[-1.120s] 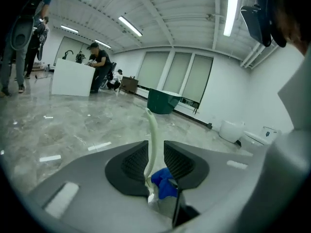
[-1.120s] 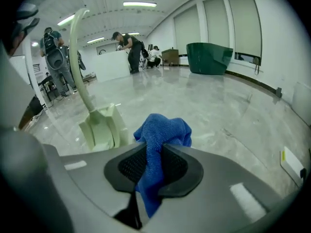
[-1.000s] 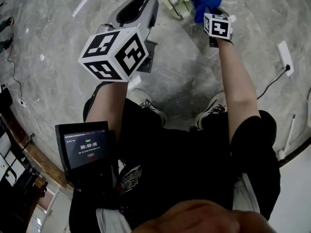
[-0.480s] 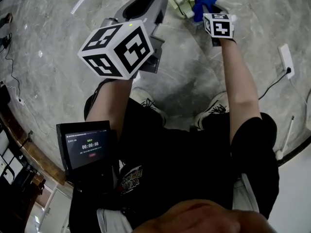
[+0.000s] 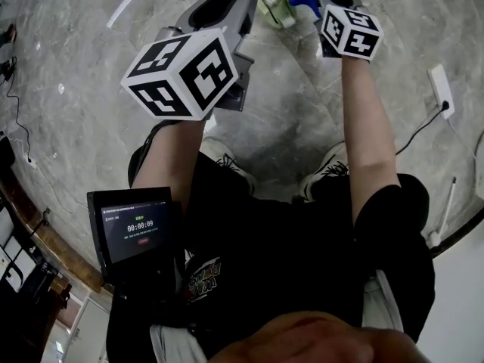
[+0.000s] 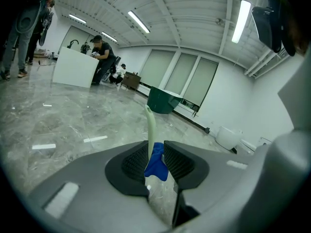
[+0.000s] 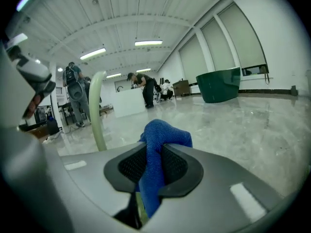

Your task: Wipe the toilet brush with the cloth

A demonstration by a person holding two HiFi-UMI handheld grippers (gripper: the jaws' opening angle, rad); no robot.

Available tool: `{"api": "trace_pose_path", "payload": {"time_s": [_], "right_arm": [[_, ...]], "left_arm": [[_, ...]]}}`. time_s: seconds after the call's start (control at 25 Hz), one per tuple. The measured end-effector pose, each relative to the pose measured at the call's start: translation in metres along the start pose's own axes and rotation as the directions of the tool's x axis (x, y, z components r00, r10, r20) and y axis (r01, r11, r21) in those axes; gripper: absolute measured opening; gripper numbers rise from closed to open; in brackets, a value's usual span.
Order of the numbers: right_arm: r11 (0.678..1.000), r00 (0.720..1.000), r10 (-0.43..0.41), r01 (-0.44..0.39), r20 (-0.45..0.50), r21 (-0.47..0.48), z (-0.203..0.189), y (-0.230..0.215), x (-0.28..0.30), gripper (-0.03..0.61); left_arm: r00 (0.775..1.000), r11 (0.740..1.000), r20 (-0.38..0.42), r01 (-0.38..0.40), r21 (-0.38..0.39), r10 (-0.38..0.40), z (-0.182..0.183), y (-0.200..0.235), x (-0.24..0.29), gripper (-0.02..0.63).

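Blue cloth (image 7: pixel 163 142) sat clamped in the right gripper (image 7: pixel 154 160) just beside the upright toilet brush (image 7: pixel 97 111), while the left gripper (image 6: pixel 156 153), jaws slightly apart and empty, hovered nearby above open marble floor (image 5: pixel 76 97).

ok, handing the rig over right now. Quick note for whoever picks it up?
Grippers: the left gripper has its jaws slightly apart and is empty, aimed at the brush handle. The right gripper is shut on the blue cloth.
Things: the cloth is held up close beside the upright handle, but contact can't be confirmed. The brush's base sits on the floor ahead of the feet.
Done: the cloth is in hand and at the brush.
Left: probably steady the handle with the left gripper, then wipe along it.
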State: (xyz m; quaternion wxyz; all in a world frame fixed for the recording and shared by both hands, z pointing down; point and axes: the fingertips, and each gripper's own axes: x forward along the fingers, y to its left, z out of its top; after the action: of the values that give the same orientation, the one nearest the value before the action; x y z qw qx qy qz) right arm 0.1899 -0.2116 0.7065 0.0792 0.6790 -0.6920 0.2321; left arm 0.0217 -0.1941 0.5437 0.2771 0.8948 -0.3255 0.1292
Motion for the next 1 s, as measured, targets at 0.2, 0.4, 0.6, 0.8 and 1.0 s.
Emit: {"api": "trace_pose_path", "payload": {"time_s": [0.2,0.4,0.6,0.8,1.0], "right_arm": [[0.999,0.988,0.046,-0.045,0.147,-0.014,0.064,0.01,-0.02,0.071],[0.978,0.985,0.174,-0.172,0.008,-0.115,0.045,0.019,-0.022,0.071],[0.904,0.838,0.268,-0.39,-0.475,-0.178,-0.043,0.009,-0.039,0.067],[0.869,0.53,0.36,-0.49,-0.768,0.069,-0.118,0.005,-0.083,0.066],[0.789,0.389,0.489,-0.579,-0.781,0.206,-0.177,0.067,-0.081,0.066]], "left_arm": [[1.0,1.0,0.017,0.004,0.01,-0.005,0.005,-0.004,0.0,0.1],[0.998,1.0,0.057,-0.008,0.021,0.006,0.012,0.002,-0.006,0.1],[0.995,0.999,0.09,-0.033,0.017,0.031,0.021,0.009,-0.012,0.1],[0.995,0.999,0.089,-0.048,-0.015,0.049,0.018,0.016,-0.013,0.102],[0.995,0.995,0.09,-0.044,-0.088,0.052,0.019,0.023,-0.014,0.103]]}}
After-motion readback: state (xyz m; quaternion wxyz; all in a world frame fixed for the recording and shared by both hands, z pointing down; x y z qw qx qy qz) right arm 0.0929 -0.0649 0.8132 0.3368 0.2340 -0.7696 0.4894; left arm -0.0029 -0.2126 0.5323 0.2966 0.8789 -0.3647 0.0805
